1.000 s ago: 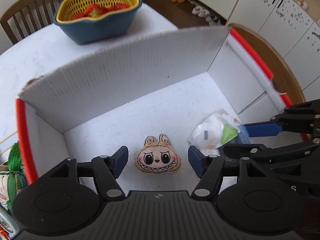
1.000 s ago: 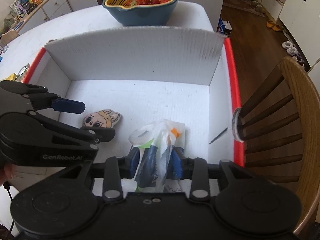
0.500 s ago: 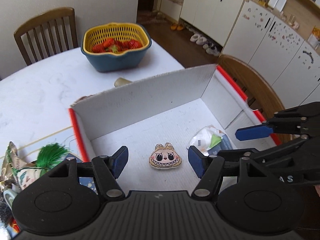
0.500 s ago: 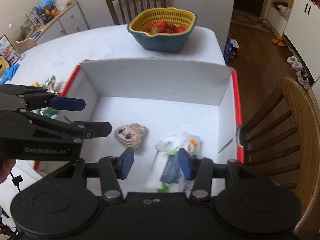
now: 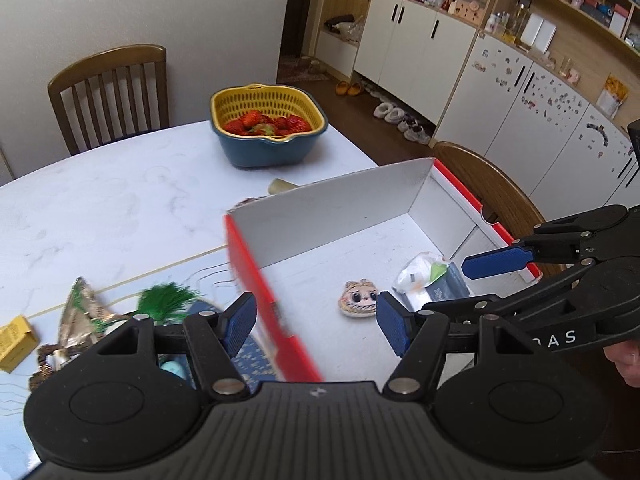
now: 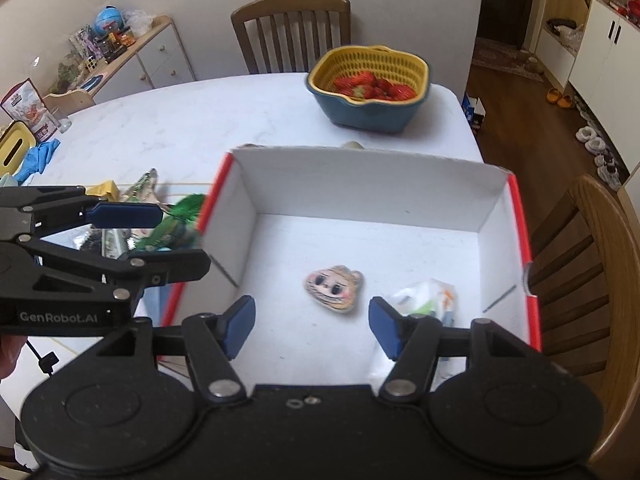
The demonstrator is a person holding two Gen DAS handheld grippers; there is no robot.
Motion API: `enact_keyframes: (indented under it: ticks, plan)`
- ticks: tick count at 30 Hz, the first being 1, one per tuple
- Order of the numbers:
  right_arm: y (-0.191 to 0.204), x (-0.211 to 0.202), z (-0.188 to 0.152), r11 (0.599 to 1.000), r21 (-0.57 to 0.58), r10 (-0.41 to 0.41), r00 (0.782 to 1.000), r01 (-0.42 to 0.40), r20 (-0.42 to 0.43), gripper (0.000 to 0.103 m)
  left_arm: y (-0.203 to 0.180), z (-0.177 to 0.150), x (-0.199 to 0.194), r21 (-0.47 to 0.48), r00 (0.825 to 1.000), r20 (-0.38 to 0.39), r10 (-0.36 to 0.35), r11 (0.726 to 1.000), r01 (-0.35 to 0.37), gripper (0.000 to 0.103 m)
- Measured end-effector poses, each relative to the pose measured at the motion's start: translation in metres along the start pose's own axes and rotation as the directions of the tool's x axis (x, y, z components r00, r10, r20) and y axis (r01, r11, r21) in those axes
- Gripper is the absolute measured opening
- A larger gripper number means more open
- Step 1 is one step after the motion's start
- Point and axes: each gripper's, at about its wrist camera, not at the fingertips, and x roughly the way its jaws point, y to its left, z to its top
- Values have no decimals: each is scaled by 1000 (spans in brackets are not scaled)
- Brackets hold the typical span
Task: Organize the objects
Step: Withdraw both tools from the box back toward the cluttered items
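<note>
A white cardboard box with red edges (image 5: 340, 208) (image 6: 360, 176) stands on the table. Inside it lie a cartoon face toy (image 5: 358, 302) (image 6: 334, 288) and a white plastic packet (image 5: 428, 276) (image 6: 428, 294). My left gripper (image 5: 316, 322) is open and empty, raised over the box's left red edge. My right gripper (image 6: 312, 326) is open and empty, raised above the box's near side. To the left of the box lie a green tassel item (image 5: 168, 298) (image 6: 176, 224), a foil packet (image 5: 82, 312) and a small yellow box (image 5: 16, 342).
A blue bowl with a yellow strainer of strawberries (image 5: 266, 124) (image 6: 368, 88) stands beyond the box. Wooden chairs stand at the far side (image 5: 108, 92) (image 6: 292, 28) and right of the table (image 6: 584, 264). A glass and boxes sit at the far left (image 6: 40, 120).
My right gripper let go of the plastic packet in the box and opened. Both grippers rose and pulled back; the left one shifted left over the box's edge.
</note>
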Motion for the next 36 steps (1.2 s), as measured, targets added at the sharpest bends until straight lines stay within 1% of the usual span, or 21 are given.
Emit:
enact_keyframes:
  ticks: [2, 4, 6, 10, 17, 19, 24, 26, 30, 32, 34, 36]
  plan:
    - [13, -1, 1, 1000, 1, 4, 1000, -4, 4, 64, 10, -5, -9, 0, 1000, 5, -3, 1000, 3, 67]
    - [27, 0, 1, 1000, -2, 3, 1000, -3, 8, 65, 22, -10, -18, -4, 1000, 15, -3, 1000, 3, 71]
    - [40, 0, 1, 1000, -5, 6, 1000, -6, 11, 67, 33, -15, -26, -8, 1000, 21, -6, 1000, 7, 72]
    - [65, 3, 2, 1000, -12, 7, 1000, -7, 20, 71, 57, -23, -40, -21, 999, 34, 2, 1000, -2, 78]
    - [105, 11, 6, 1000, -17, 18, 999, -17, 32, 78, 96, -38, -56, -33, 999, 40, 33, 999, -32, 79]
    - [115, 13, 7, 1000, -21, 19, 999, -19, 34, 79, 106, -43, -59, -32, 998, 40, 40, 999, -39, 80]
    - [137, 20, 9, 999, -24, 32, 999, -31, 38, 82, 131, -52, -70, -45, 998, 54, 41, 998, -39, 80]
    - [147, 23, 10, 999, -29, 40, 999, -39, 37, 82, 140, -55, -75, -42, 997, 58, 49, 998, -46, 85]
    - [164, 29, 11, 998, -53, 44, 998, -42, 47, 84, 159, -65, -82, -34, 996, 71, 60, 998, -57, 87]
    - [170, 33, 11, 997, -60, 42, 998, -39, 49, 84, 170, -71, -85, -36, 995, 80, 64, 998, -61, 97]
    - [175, 37, 10, 997, -58, 47, 998, -45, 47, 84, 179, -78, -88, -39, 994, 87, 62, 997, -59, 103]
    - [179, 42, 11, 997, -59, 52, 998, -49, 47, 84, 189, -85, -90, -49, 993, 100, 62, 997, -57, 103]
